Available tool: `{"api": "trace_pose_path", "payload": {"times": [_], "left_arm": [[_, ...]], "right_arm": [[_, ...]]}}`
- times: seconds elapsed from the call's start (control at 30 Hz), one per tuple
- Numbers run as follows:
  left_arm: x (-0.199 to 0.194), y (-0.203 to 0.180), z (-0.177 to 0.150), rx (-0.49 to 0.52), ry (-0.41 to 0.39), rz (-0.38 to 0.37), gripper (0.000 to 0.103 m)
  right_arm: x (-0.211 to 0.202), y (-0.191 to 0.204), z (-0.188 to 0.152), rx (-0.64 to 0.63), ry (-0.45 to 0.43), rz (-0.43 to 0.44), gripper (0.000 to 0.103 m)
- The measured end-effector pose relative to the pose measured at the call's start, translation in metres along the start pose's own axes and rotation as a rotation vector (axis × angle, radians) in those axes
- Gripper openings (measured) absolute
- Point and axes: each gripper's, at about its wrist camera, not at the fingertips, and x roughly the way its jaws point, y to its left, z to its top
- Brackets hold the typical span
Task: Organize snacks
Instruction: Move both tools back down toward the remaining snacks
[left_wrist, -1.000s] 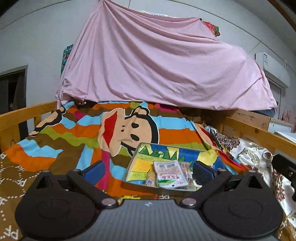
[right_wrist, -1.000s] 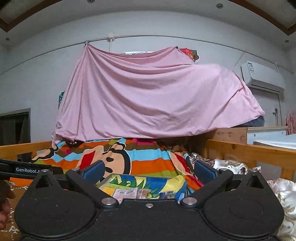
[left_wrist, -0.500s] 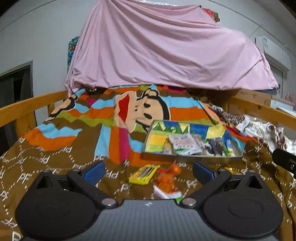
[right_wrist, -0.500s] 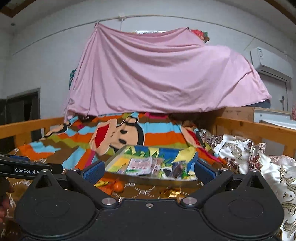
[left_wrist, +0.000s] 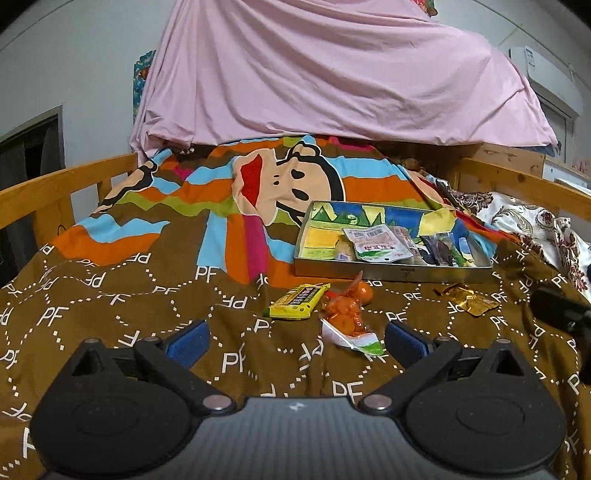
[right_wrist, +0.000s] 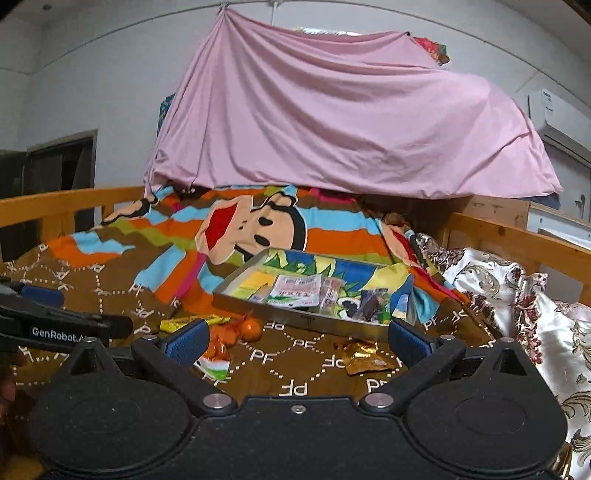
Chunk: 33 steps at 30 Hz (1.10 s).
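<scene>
Both the left gripper (left_wrist: 295, 341) and right gripper (right_wrist: 295, 341) hang spread and empty at the approach stage, loose snacks (left_wrist: 345, 310) lying at six o'clock of the tray (left_wrist: 391, 271); next comes descending onto one wrapper.

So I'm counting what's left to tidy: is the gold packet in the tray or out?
Out. The gold packet lies on the brown blanket, in front of the tray, apart from its near wall.

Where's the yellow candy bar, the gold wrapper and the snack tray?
yellow candy bar (left_wrist: 300, 301), left wrist view, middle of its wrapper.
gold wrapper (left_wrist: 467, 298), left wrist view, its crinkled middle.
snack tray (left_wrist: 391, 272), left wrist view, near wall.
</scene>
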Motion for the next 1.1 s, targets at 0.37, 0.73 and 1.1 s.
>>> {"api": "trace_pose_path", "payload": {"times": [0.37,0.73,1.1], "left_arm": [[0.021,-0.012,0.000,0.012,0.043,-0.017,0.103],[0.051,-0.029,0.000,0.041,0.094,-0.018,0.103],[0.090,-0.055,0.004,0.096,0.120,-0.024,0.103]], "right_arm": [[0.021,0.000,-0.002,0.021,0.061,0.010,0.102],[0.037,-0.013,-0.001,0.026,0.113,-0.005,0.102],[0.078,-0.040,0.006,0.016,0.143,-0.010,0.102]]}}
